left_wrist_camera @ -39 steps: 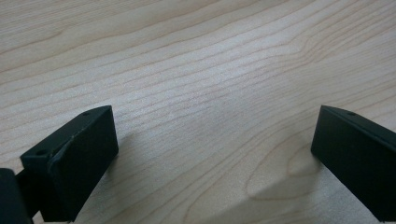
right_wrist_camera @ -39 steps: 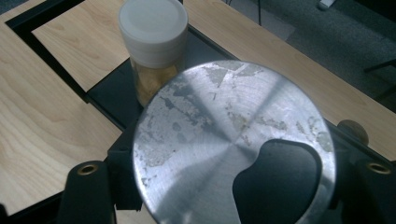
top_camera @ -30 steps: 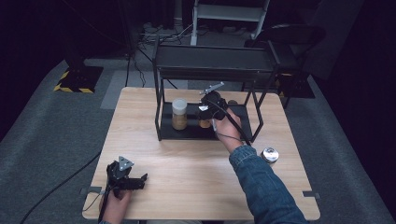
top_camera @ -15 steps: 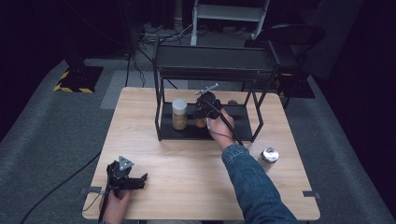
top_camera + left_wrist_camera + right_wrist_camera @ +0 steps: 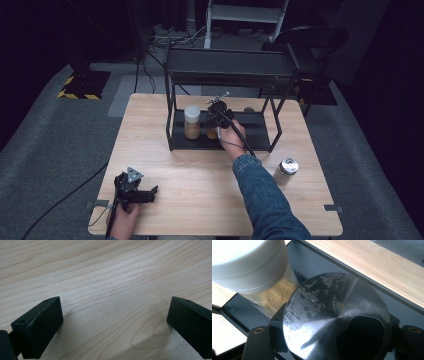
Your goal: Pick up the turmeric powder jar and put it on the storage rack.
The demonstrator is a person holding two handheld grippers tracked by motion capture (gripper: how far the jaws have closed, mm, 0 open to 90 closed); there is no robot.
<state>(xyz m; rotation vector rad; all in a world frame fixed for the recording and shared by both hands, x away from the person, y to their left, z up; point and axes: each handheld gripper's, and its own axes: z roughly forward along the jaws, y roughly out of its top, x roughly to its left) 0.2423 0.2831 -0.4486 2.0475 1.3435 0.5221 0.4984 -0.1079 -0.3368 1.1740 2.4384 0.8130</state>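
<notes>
My right gripper reaches under the top of the black wire rack and is shut on a small jar with a scuffed metal lid. Its jaws clamp the jar's sides. The jar with amber contents hangs at the rack's lower shelf, right beside a white-lidded jar of tan powder, whose white lid sits close at upper left in the right gripper view. My left gripper rests on the wooden table at the front left, open, with bare wood between its jaws.
Another metal-lidded jar stands on the table right of the rack, near my right sleeve. The rack's posts and top shelf close in the space around my right hand. A cable trails from the left gripper off the front edge.
My right gripper has moved down and to the left with the jar, deeper under the rack and closer to the white-lidded jar. The left gripper has stayed put.
</notes>
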